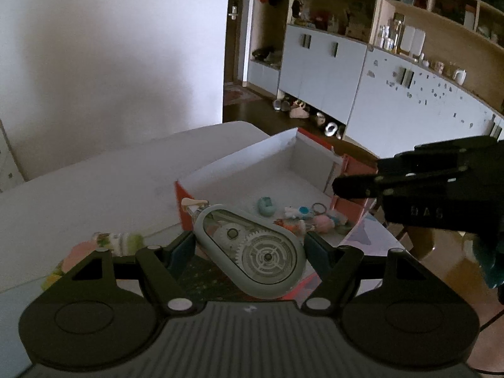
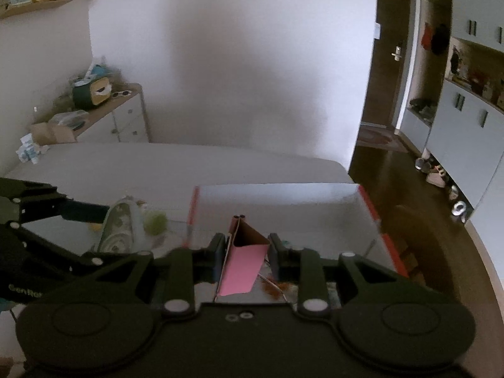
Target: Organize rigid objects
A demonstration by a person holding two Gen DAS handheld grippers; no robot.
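Note:
My left gripper (image 1: pixel 250 247) is shut on a grey oval correction-tape dispenser (image 1: pixel 252 252) with clear gears, held crosswise just in front of an open red-and-white box (image 1: pixel 239 160). Small toys and key rings (image 1: pixel 312 220) and a teal egg shape (image 1: pixel 267 205) lie on the box floor. My right gripper (image 2: pixel 247 245) is shut on a small pink carton (image 2: pixel 241 267) with an open brown top, over the near part of the same box (image 2: pixel 368 201). In the right wrist view the dispenser (image 2: pixel 121 230) shows at the left. The right gripper (image 1: pixel 343 186) reaches in over the box's right side.
The box stands on a white table (image 1: pixel 94 182) against a white wall. A soft green-and-pink item (image 1: pixel 116 240) lies left of the box. Beyond the table are a wooden floor with shoes (image 1: pixel 299 110), tall cabinets (image 1: pixel 409 104) and a low dresser (image 2: pixel 126 119).

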